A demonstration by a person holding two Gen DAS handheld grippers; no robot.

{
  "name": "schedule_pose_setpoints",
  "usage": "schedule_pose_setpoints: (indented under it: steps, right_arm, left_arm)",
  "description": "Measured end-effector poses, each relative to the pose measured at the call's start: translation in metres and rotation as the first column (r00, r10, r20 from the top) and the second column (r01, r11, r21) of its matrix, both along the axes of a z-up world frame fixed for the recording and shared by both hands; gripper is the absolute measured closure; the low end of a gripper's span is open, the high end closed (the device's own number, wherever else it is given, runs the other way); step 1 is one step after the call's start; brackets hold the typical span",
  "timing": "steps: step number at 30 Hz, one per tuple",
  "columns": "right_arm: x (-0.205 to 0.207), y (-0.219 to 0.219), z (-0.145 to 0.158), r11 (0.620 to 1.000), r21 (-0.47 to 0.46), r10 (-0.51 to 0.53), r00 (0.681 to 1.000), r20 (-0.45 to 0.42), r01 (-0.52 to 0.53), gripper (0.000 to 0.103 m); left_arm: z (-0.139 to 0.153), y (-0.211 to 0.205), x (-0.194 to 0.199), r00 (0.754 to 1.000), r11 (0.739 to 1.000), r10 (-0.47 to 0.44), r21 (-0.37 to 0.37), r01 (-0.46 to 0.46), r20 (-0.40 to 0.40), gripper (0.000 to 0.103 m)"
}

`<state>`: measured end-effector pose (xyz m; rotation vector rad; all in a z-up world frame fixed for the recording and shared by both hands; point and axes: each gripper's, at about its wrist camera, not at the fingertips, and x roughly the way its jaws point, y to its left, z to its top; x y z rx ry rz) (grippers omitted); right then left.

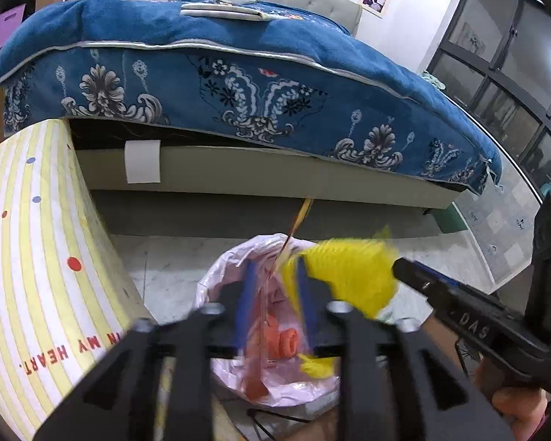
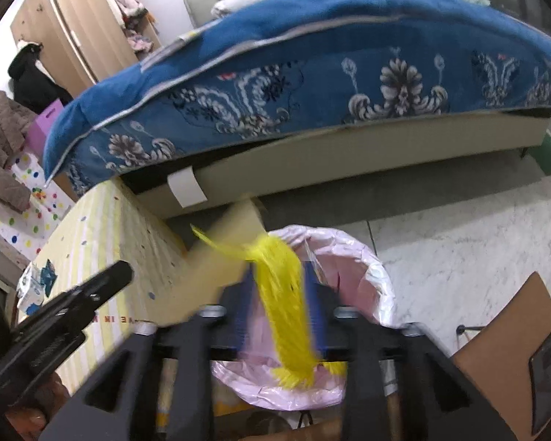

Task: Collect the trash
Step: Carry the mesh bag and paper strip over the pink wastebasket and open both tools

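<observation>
A bin lined with a pink bag (image 1: 216,283) (image 2: 378,268) stands on the floor in front of the bed, holding orange-red trash (image 1: 286,341). My left gripper (image 1: 275,301) hangs over its mouth with the jaws apart. A thin reddish-brown strip (image 1: 275,275), blurred, runs through the gap without the pads pressing it. My right gripper (image 2: 284,305) is over the same bin, jaws apart. A blurred yellow mesh piece (image 2: 286,294) (image 1: 349,275) streaks between its blue pads. Each gripper's finger (image 1: 407,272) (image 2: 117,273) shows in the other's view.
The bed with a blue flowered cover (image 1: 238,84) (image 2: 312,84) rises just behind the bin. A yellow striped, dotted surface (image 1: 36,257) (image 2: 103,239) stands close on the left. A brown board (image 2: 514,330) lies at the right. A blurred tan flat piece (image 2: 224,253) is left of the bin.
</observation>
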<state>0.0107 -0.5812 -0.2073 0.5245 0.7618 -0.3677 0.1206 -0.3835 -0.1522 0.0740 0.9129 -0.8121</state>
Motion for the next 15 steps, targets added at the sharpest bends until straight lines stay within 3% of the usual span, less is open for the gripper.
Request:
schedule_pose_setpoints:
  steps: [4,8,15]
  right_arm:
    - [-0.007,0.005,0.007,1.0,-0.021,-0.008,1.0,-0.013,0.008,0.059]
    - [-0.026,0.018,0.031,0.999,-0.043,-0.006,0.999,0.04,0.007,0.059]
    - [-0.043,0.061,0.065,0.993,-0.092,0.085,0.991,0.102,-0.075,0.059]
  left_arm:
    - [0.011,0.017,-0.001,1.0,1.0,0.021,-0.003,-0.021,0.019,0.071]
    - [0.027,0.049,-0.013,0.996,0.999,0.043,0.02,-0.045,0.08,0.071]
    - [0.05,0.109,-0.037,0.988,0.995,0.088,0.029,-0.092,0.124,0.07]
